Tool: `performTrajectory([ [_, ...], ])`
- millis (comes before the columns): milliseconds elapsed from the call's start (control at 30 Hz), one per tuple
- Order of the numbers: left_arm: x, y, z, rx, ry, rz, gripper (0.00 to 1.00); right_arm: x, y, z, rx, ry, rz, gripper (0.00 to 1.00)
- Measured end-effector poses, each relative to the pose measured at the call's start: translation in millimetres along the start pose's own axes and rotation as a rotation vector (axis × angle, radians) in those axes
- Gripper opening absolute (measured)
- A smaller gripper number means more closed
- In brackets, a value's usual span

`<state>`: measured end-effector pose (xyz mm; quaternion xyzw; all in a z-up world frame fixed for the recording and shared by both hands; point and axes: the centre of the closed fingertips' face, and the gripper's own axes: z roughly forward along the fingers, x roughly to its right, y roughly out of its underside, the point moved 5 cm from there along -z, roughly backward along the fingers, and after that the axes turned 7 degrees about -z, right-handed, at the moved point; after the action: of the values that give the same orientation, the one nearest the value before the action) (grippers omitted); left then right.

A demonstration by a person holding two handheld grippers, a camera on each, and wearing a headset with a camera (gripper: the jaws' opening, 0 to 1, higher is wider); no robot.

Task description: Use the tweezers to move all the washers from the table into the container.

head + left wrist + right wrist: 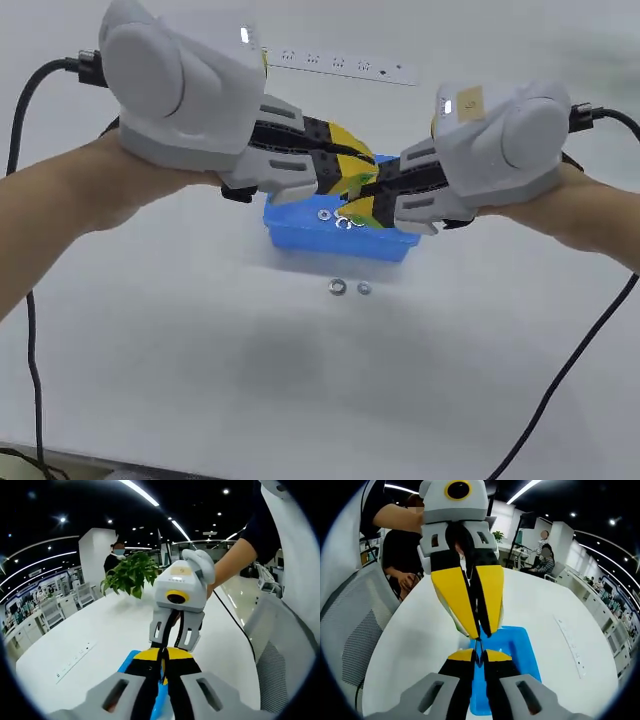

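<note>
Well, from the head view the two of them meet tip to tip over the blue container (300,232). The left tool (362,178) comes in from the left and the right tool (352,210) sits just under it, both with their jaws pressed together. A few washers (325,214) lie inside the container. Two loose washers (337,287) rest on the white table (300,390) just in front of its near wall, side by side but apart. A power strip (340,64) lies farther back.

Next, the left gripper view looks along its own closed yellow jaws straight at the right tool, which points back at it, tips nearly touching. A corner of the container shows below, and a leafy plant (131,575) stands beyond on the table.

Last, the right gripper view has the left tool hanging down from above, its jaws drawn to a point. A thin sliver, the tweezers (477,646) as far as I can tell, runs from that point into the right tool's closed tips, pinched at both ends. The container lies directly beneath them.
</note>
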<state>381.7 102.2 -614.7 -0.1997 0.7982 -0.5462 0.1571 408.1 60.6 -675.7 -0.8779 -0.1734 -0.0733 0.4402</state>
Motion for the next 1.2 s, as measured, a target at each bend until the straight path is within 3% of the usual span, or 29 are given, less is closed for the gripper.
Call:
performTrajectory([
  [133, 0.7, 0.9, 0.2, -0.004, -0.009, 0.048, 0.05, 0.3, -0.6, 1.4, -0.007, 0.004, -0.011, 0.09],
  [400, -2.1, -1.2, 2.4, 0.001, -0.020, 0.058, 0.04, 2.5, -1.0, 1.1, -0.010, 0.029, -0.012, 0.11],
  [700, -2.6, -2.6, 2.7, 0.014, -0.035, 0.048, 0.04, 3.4, -1.3, -2.9, 0.018, 0.054, 0.079, 0.15],
  [833, -5.4, -4.9, -0.9, 0.024, -0.057, 0.045, 0.04, 1.8, -0.2, -5.0, 0.030, 0.056, 0.109, 0.20],
  [1033, -6.8, -8.7, -8.3, 0.036, -0.083, 0.045, 0.04, -3.0, 10.5, -9.8, -0.016, 0.077, 0.107, 0.24],
  [1200, -2.5, -10.3, -19.2, 0.064, -0.087, 0.040, 0.04, -8.1, 11.3, -19.6, 0.011, 0.110, 0.123, 0.33],
])
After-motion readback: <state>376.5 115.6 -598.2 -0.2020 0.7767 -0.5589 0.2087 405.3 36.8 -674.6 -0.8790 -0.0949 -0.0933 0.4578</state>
